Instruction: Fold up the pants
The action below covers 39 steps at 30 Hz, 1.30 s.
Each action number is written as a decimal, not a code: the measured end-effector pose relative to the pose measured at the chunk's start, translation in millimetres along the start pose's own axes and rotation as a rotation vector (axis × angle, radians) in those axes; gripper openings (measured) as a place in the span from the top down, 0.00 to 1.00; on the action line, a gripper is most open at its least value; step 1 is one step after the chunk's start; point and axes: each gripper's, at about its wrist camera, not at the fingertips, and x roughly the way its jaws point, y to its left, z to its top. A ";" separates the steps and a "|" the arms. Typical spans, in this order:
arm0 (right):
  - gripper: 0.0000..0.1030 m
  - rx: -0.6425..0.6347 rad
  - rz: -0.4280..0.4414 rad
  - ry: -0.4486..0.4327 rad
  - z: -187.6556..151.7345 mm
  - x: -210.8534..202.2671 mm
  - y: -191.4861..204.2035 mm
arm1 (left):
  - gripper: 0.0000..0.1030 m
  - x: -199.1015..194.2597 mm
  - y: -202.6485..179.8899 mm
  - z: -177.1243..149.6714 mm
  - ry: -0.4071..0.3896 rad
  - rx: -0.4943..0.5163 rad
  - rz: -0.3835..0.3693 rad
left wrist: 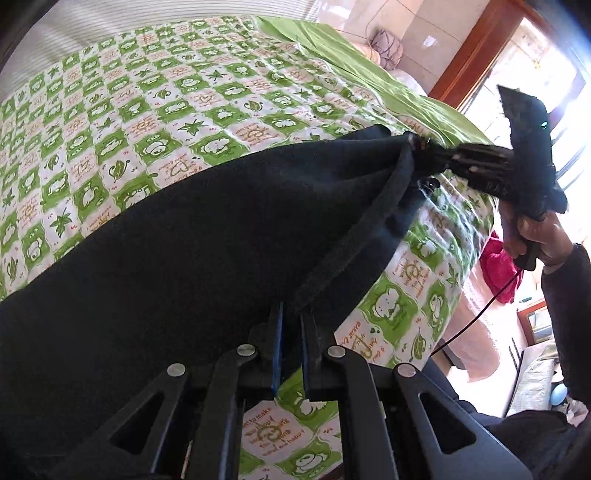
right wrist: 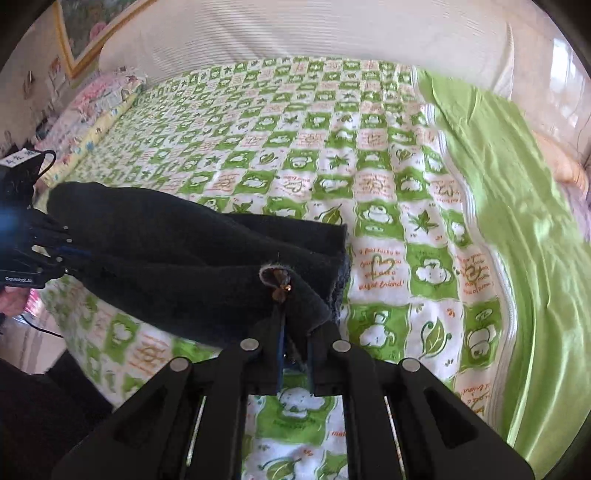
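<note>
Black pants [left wrist: 192, 236] stretch between my two grippers above a bed with a green and white patterned quilt [left wrist: 155, 103]. My left gripper [left wrist: 291, 314] is shut on one edge of the pants at the bottom of the left wrist view. My right gripper [right wrist: 295, 317] is shut on the other end of the pants [right wrist: 177, 258], by a small button or clasp. The right gripper also shows in the left wrist view [left wrist: 417, 147], pinching the bunched corner. The left gripper shows at the far left of the right wrist view [right wrist: 66, 254].
A plain green sheet [right wrist: 509, 192] covers the bed's right side. Pillows [right wrist: 99, 99] lie at the far left by the white headboard [right wrist: 295, 33]. A red cloth [left wrist: 498, 266] lies off the bed's edge. A wooden door frame [left wrist: 476, 48] stands behind.
</note>
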 end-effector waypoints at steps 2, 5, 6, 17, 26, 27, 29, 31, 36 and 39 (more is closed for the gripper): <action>0.91 -0.007 -0.025 -0.069 10.9 -10.0 3.3 | 0.93 -4.1 -1.2 1.5 -0.028 -0.006 -0.004; 0.91 -0.039 -0.038 -0.194 36.7 -33.0 6.8 | 0.93 -8.3 -2.0 4.8 -0.057 -0.017 -0.010; 0.91 -0.057 -0.044 -0.201 42.9 -33.7 8.2 | 0.93 -7.9 -1.1 5.7 -0.060 -0.025 -0.011; 0.60 -0.030 -0.129 0.002 -17.9 -3.7 -3.1 | 0.54 2.8 -10.6 -3.3 -0.061 -0.027 -0.077; 0.45 0.054 -0.008 -0.127 -4.3 -52.3 22.1 | 0.54 -29.4 17.0 -42.7 -0.105 -0.153 -0.063; 0.45 0.048 0.030 -0.137 0.9 -51.4 33.6 | 0.54 -36.5 23.9 -50.7 -0.114 -0.176 -0.044; 0.45 0.024 0.088 -0.140 10.0 -46.5 55.5 | 0.54 -51.7 42.2 -68.3 -0.132 -0.239 -0.014; 0.45 -0.016 0.146 -0.133 18.0 -37.3 86.9 | 0.54 -66.1 61.0 -84.9 -0.155 -0.304 0.012; 0.45 -0.166 0.247 -0.087 33.4 -5.5 171.1 | 0.54 -108.6 119.2 -128.1 -0.229 -0.518 0.089; 0.45 -0.241 0.283 -0.065 38.2 12.1 214.3 | 0.54 -130.2 155.0 -152.6 -0.272 -0.646 0.112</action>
